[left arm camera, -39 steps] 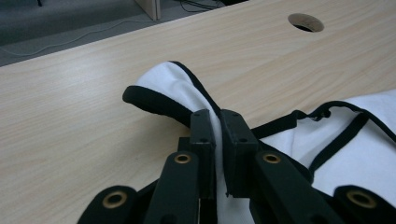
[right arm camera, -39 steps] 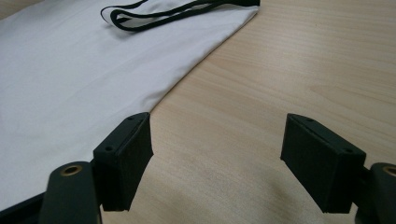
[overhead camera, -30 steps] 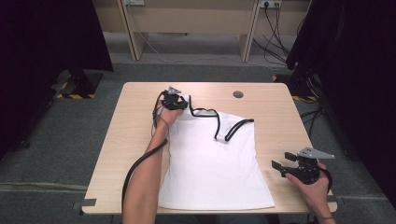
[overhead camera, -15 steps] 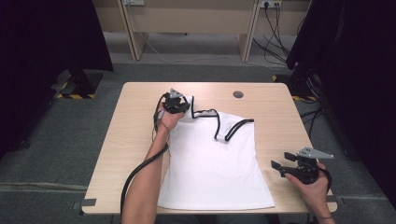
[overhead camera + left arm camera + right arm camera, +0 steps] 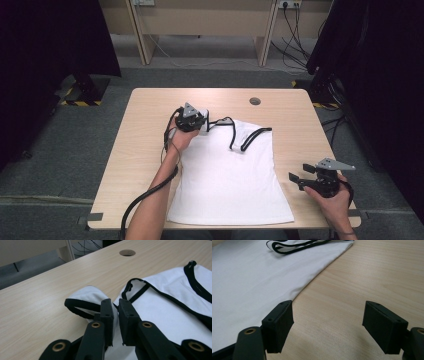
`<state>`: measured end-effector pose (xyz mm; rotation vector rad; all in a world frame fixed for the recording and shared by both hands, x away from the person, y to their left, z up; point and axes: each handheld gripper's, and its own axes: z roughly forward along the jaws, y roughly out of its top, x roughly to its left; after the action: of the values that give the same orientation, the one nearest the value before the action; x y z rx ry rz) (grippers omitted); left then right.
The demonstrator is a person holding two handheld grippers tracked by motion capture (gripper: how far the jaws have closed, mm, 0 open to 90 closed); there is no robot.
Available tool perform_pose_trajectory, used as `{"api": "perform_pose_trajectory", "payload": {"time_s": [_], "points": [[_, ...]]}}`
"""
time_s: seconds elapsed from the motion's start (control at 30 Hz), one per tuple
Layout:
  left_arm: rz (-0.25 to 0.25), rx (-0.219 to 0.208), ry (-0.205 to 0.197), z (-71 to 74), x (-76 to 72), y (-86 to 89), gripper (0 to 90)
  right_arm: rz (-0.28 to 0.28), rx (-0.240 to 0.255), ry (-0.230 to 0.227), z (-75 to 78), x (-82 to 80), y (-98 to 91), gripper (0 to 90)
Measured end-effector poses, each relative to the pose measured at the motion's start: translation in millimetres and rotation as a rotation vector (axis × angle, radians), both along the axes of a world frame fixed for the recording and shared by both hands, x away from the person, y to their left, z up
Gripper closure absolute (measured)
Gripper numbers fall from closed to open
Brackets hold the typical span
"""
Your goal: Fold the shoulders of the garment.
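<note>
A white tank top [image 5: 230, 185] with black trim lies flat on the wooden table [image 5: 145, 150], neckline at the far end. My left gripper [image 5: 204, 125] is at the top's far left corner, shut on the left shoulder strap. In the left gripper view the white fabric [image 5: 160, 307] is bunched between the nearly closed jaws of the left gripper [image 5: 115, 302], and a black-edged loop sticks out to the left. My right gripper [image 5: 294, 179] rests open just off the top's right side. In the right gripper view the right gripper [image 5: 329, 315] holds only bare wood between its jaws, with the top's edge [image 5: 249, 277] to its left.
A round cable hole [image 5: 255, 101] sits in the table near its far edge, seen also as the hole [image 5: 127, 252] beyond the strap. Bare wood runs down both sides of the top. Desks and cables stand behind the table on grey carpet.
My left gripper has shifted a little to the right and toward the person, dragging the held strap so the left shoulder bunches. The right gripper has stayed put.
</note>
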<state>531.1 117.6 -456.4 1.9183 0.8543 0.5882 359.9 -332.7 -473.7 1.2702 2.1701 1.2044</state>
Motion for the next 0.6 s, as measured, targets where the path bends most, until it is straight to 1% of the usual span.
{"api": "perform_pose_trajectory", "payload": {"time_s": [0.1, 0.2, 0.23, 0.3, 0.43, 0.5, 0.53, 0.6], "points": [[-0.015, 0.013, -0.001, -2.5, -6.8, -0.3, 80.5, 0.001, -0.002, 0.001, -0.1, 0.1, 0.6, 24.8], [-0.035, 0.030, 0.009, -5.1, -12.6, -1.8, 79.4, 0.000, -0.001, 0.002, -0.1, 0.1, 0.5, 24.8], [-0.040, 0.037, 0.018, -6.2, -14.3, -1.9, 78.5, -0.001, -0.001, 0.001, -0.2, 0.2, 0.5, 24.8], [-0.051, 0.046, 0.019, -7.9, -17.9, -1.1, 77.8, -0.001, 0.000, 0.002, -0.1, 0.1, 0.3, 24.7], [-0.082, 0.060, 0.055, -8.5, -24.5, -0.6, 74.5, -0.002, 0.000, 0.003, -0.1, 0.1, -0.2, 24.7], [-0.102, 0.067, 0.065, -7.0, -26.6, -0.1, 72.6, -0.002, -0.002, 0.003, -0.1, 0.2, 0.0, 24.6], [-0.106, 0.062, 0.076, -6.1, -28.1, -0.2, 71.7, -0.002, -0.002, 0.003, -0.1, 0.1, 0.2, 24.6], [-0.127, 0.067, 0.094, -4.1, -30.5, 0.0, 69.4, -0.002, -0.001, 0.001, 0.1, -0.2, 0.1, 24.7]]}}
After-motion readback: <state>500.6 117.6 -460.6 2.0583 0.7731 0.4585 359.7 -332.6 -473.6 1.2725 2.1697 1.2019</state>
